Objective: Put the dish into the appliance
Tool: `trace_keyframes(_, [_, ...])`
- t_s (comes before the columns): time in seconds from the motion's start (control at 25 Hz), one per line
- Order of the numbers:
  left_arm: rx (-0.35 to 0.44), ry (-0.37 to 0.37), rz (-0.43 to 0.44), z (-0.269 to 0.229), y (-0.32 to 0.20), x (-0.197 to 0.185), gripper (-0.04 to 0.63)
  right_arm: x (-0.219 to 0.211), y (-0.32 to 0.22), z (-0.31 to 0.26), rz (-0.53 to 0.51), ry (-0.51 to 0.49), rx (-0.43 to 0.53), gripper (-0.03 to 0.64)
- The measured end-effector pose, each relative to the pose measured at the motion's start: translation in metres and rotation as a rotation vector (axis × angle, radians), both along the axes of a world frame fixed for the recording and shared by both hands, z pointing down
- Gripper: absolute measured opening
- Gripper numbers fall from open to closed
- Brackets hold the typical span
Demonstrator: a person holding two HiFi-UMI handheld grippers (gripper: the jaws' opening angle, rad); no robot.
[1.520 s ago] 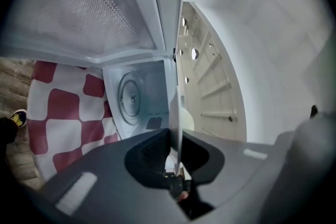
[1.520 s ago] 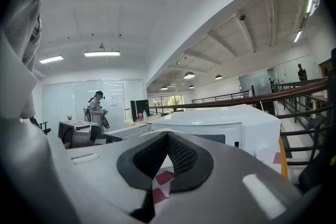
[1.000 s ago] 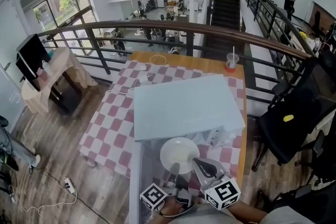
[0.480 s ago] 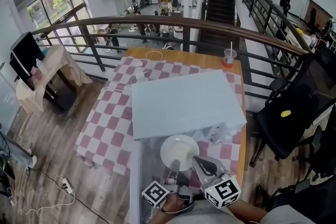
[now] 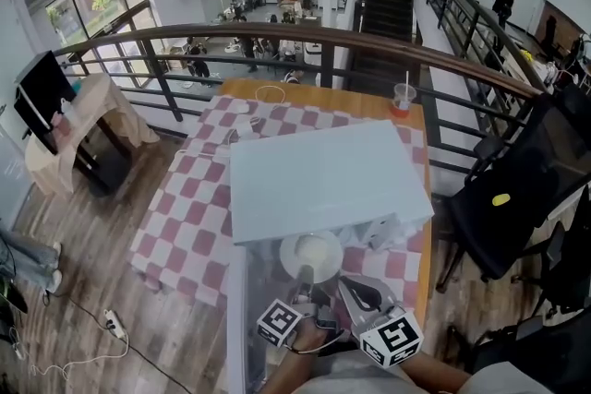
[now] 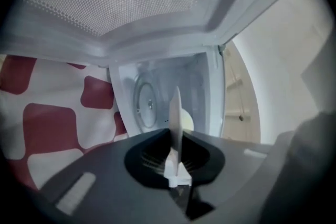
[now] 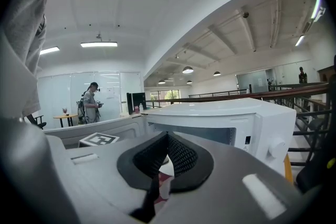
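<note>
Before the open microwave (image 5: pixel 323 180), the left tool (image 5: pixel 306 284), clamped on the round white plate (image 5: pixel 312 252), had pushed it farther in.

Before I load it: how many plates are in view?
1: the white plate, clamped in the left tool, at the mouth of the open microwave. Others may hide inside.

round white dish (image 5: pixel 311 256) lies level, partly inside the open white microwave (image 5: pixel 328 180).
</note>
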State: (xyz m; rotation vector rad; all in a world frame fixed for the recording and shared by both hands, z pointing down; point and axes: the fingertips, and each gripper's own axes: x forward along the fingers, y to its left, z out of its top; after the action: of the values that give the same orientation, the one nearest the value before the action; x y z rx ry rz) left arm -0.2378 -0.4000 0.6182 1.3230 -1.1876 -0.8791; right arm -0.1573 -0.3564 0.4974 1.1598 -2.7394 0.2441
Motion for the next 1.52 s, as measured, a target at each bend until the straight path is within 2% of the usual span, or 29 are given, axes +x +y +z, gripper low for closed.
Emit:
trace_keyframes(0.16, [-0.054, 0.045, -0.032, 0.026, -0.016, 0.001, 0.029, 0.004, -0.003, 0.005, 0.001, 0.002, -0.017, 0.0])
trace_keyframes(0.44, [-0.127, 0.07, -0.075, 0.058, -0.051, -0.007, 0.031, 0.011, -0.015, 0.006, 0.009, -0.011, -0.016, 0.0])
trace_keyframes(0.8, [-0.188, 0.027, -0.105, 0.076, -0.072, -0.021, 0.025, 0.021, -0.02, 0.011, 0.035, -0.025, -0.026, 0.0])
trace_keyframes(1.0, [-0.229, -0.072, -0.056, 0.073, -0.078, -0.023, 0.028, 0.024, -0.022, 0.01, 0.049, -0.029, -0.028, 0.0])
trace_keyframes(1.24, [-0.289, -0.29, 0.095, 0.071, -0.076, -0.019, 0.049, 0.028, -0.02, 0.013, 0.056, -0.038, -0.009, 0.0])
trace_keyframes(1.4, [-0.313, -0.452, 0.201, 0.066, -0.076, -0.015, 0.1, 0.032, -0.021, 0.011, 0.064, -0.034, 0.002, 0.0])
trace_keyframes(1.52, [-0.324, -0.585, 0.278, 0.066, -0.074, -0.009, 0.183, 0.033, -0.018, 0.014, 0.063, -0.03, -0.01, 0.0])
